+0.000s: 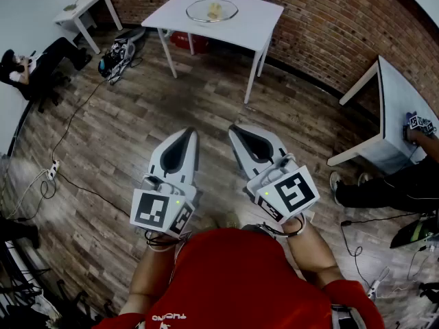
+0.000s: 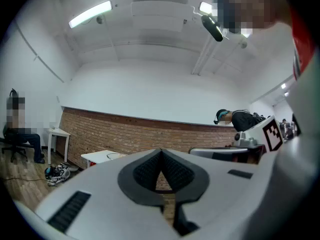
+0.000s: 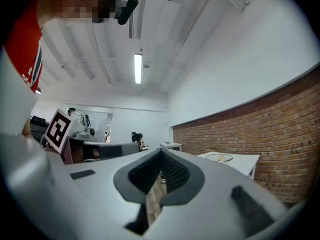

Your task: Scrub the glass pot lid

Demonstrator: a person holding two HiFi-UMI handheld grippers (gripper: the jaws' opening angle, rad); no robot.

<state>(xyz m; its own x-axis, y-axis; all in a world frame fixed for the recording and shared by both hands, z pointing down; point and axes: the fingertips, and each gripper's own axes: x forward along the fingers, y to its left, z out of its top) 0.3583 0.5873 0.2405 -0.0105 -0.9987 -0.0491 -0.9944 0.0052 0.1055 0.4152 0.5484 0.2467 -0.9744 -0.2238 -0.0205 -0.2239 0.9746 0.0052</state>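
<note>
The glass pot lid (image 1: 212,10) lies on the white table (image 1: 254,26) by the brick wall, far ahead of me, with a yellowish thing under or in it. It also shows small in the right gripper view as the lid (image 3: 219,157) on the table (image 3: 245,163). My left gripper (image 1: 187,133) and right gripper (image 1: 234,129) are held level side by side over the wooden floor, well short of the table. Both are shut with nothing between the pads. The left gripper (image 2: 161,152) and right gripper (image 3: 161,152) tips meet in their own views.
A small white table (image 1: 86,4) stands at the back left, another white table (image 1: 405,112) at the right with a person sitting by it. A seated person (image 1: 34,64) is at the left. Bags (image 1: 118,53) and cables (image 1: 68,132) lie on the floor.
</note>
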